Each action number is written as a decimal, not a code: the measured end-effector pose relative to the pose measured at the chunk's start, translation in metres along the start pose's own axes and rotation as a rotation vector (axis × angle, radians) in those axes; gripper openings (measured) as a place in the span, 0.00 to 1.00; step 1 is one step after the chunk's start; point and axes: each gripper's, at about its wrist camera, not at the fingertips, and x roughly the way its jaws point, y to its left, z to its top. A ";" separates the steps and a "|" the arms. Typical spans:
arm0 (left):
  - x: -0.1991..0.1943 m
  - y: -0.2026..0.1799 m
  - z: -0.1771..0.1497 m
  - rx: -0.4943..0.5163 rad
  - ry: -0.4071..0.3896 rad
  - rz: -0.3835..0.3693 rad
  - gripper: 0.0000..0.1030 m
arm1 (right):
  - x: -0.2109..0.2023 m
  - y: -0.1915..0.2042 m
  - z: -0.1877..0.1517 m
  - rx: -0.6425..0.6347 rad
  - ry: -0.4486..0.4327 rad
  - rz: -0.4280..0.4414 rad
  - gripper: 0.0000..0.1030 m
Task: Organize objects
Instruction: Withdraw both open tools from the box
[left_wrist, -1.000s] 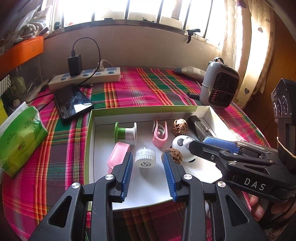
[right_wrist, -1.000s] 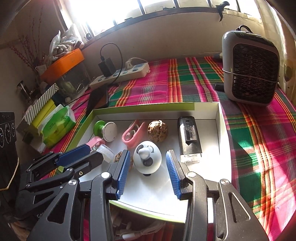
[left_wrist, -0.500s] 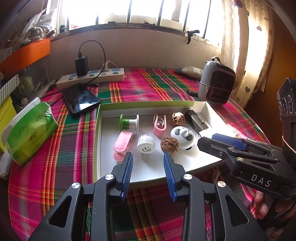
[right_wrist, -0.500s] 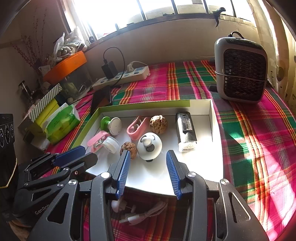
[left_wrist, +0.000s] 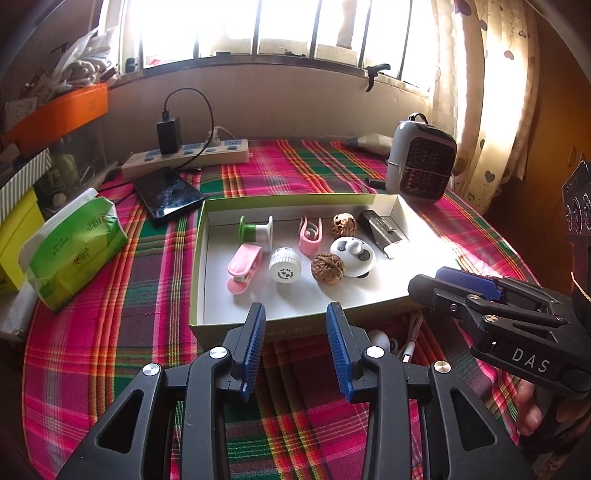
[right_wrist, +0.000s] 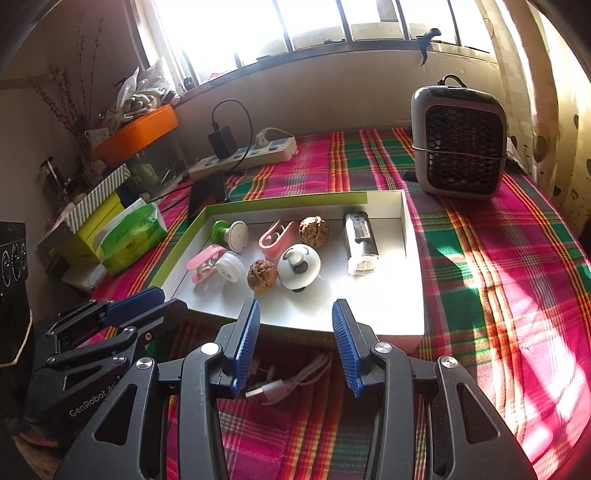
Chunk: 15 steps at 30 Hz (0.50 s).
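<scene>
A shallow white box with a green rim (left_wrist: 197, 280) (right_wrist: 413, 240) lies on the plaid cloth. In it lie two walnuts (left_wrist: 327, 267) (right_wrist: 262, 276), a white panda toy (left_wrist: 352, 252) (right_wrist: 298, 266), two pink clips (left_wrist: 243, 267) (right_wrist: 277, 234), a white round cap (left_wrist: 284, 264) (right_wrist: 229, 266), a green-and-white spool (left_wrist: 256, 230) (right_wrist: 231, 233) and a black-and-silver lighter (left_wrist: 378, 232) (right_wrist: 360, 242). My left gripper (left_wrist: 295, 325) is open and empty, just short of the box's near wall. My right gripper (right_wrist: 295, 320) is open and empty, at the box's near edge.
A white cable with a plug (right_wrist: 291, 384) (left_wrist: 391, 345) lies on the cloth under the grippers. A small heater (right_wrist: 458, 142) stands at the back right. A power strip (left_wrist: 184, 157), a phone (left_wrist: 168, 195) and a green tissue pack (left_wrist: 74, 247) are to the left.
Both grippers have drawn back from inside the box to just short of its near edge, staying open. The objects in the box have not moved.
</scene>
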 end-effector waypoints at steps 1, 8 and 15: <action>-0.001 0.000 -0.001 -0.002 0.001 -0.001 0.32 | -0.001 0.000 -0.001 0.000 -0.001 -0.001 0.41; -0.006 0.001 -0.011 -0.016 0.004 -0.027 0.32 | -0.008 -0.002 -0.015 0.007 0.002 -0.011 0.41; -0.004 0.006 -0.023 -0.044 0.019 -0.054 0.32 | -0.006 -0.009 -0.029 0.044 0.032 -0.025 0.42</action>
